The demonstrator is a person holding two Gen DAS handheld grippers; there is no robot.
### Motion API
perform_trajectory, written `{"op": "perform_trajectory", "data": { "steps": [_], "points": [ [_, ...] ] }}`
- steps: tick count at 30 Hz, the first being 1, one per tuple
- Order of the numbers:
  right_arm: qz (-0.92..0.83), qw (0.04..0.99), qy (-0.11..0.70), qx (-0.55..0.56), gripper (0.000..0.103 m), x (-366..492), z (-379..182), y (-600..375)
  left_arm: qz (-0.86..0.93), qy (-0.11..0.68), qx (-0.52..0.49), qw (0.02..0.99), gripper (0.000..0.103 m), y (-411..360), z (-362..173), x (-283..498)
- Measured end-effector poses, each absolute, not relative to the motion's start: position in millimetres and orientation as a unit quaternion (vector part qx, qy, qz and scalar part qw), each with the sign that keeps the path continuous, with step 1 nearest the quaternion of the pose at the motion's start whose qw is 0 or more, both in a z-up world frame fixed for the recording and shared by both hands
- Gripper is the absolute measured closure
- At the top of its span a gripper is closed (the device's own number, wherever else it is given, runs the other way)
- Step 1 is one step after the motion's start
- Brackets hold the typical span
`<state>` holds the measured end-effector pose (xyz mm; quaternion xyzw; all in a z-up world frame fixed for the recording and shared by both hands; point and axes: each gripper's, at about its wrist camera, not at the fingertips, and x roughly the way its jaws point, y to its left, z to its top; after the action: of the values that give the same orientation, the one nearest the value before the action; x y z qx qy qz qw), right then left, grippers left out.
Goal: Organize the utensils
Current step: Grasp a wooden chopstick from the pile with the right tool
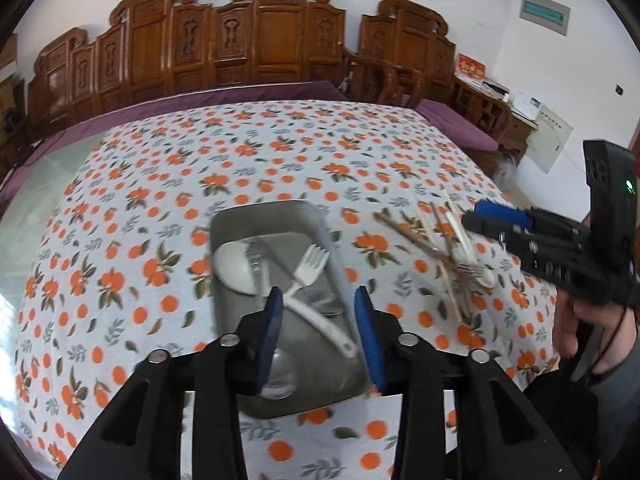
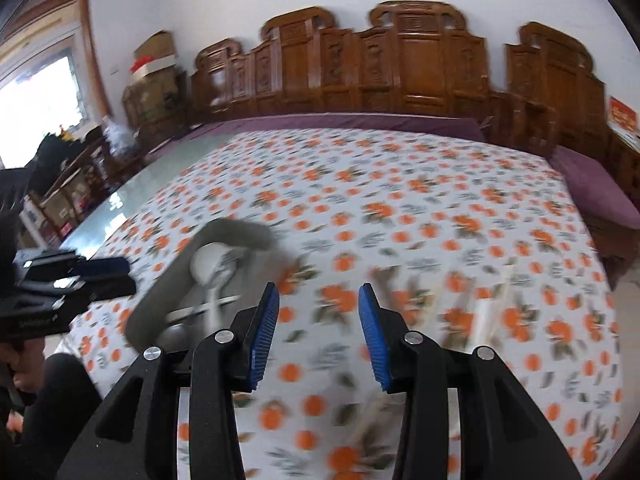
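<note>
Tray [image 1: 224, 224], rectangular dull metal, sits under your left gripper [image 1: 318, 300], jaws spread, holding white plastic fork [image 1: 308, 266] and round spoon [image 1: 234, 266]. Wooden chopsticks [image 1: 436, 254] lie scattered at 3 o'clock. Your right gripper [image 2: 318, 296], ribbed blue pads spread, hovers over orange-print cloth [image 2: 400, 208].

Between my left gripper [image 1: 318, 300]'s matt black plastic arms and ribbed blue rubbery pads [image 1: 270, 324] sits a dull brushed-metal tray [image 1: 224, 236] holding a smooth white plastic fork [image 1: 310, 268], a glossy white spoon [image 1: 232, 268] and shiny metal cutlery [image 1: 256, 268]. To the right of those fingers lie matt, pale and brown wooden chopsticks [image 1: 436, 248] on the soft printed tablecloth [image 1: 120, 240], whose orange pattern looks flat and unglossy. Beyond my right gripper [image 2: 318, 300]'s ribbed blue pads the cloth ends at a glassy tabletop [image 2: 160, 184] and polished carved wooden furniture [image 2: 420, 68].
</note>
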<state>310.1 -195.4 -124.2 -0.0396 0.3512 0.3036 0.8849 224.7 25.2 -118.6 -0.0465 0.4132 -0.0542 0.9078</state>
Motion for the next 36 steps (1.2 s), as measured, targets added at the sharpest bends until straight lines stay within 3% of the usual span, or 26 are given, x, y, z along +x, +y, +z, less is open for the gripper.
{"op": "perform_trajectory", "data": {
  "steps": [4, 24, 36],
  "points": [
    [0.273, 0.895, 0.352, -0.028, 0.064, 327.7, -126.6, -231.4, -0.066, 0.411, -0.043, 0.908, 0.053, 5.2, -119.6, 231.6],
    [0.229, 0.877, 0.423, -0.007, 0.069, 370.7, -203.6, -283.9, -0.118, 0.448, -0.019, 0.886, 0.053, -79.5, -167.2, 275.9],
    [0.216, 0.856, 0.469, 0.037, 0.094, 382.8, -228.5, -291.1, -0.115, 0.456, -0.013, 0.882, 0.053, -105.3, -178.9, 291.2]
  ]
}}
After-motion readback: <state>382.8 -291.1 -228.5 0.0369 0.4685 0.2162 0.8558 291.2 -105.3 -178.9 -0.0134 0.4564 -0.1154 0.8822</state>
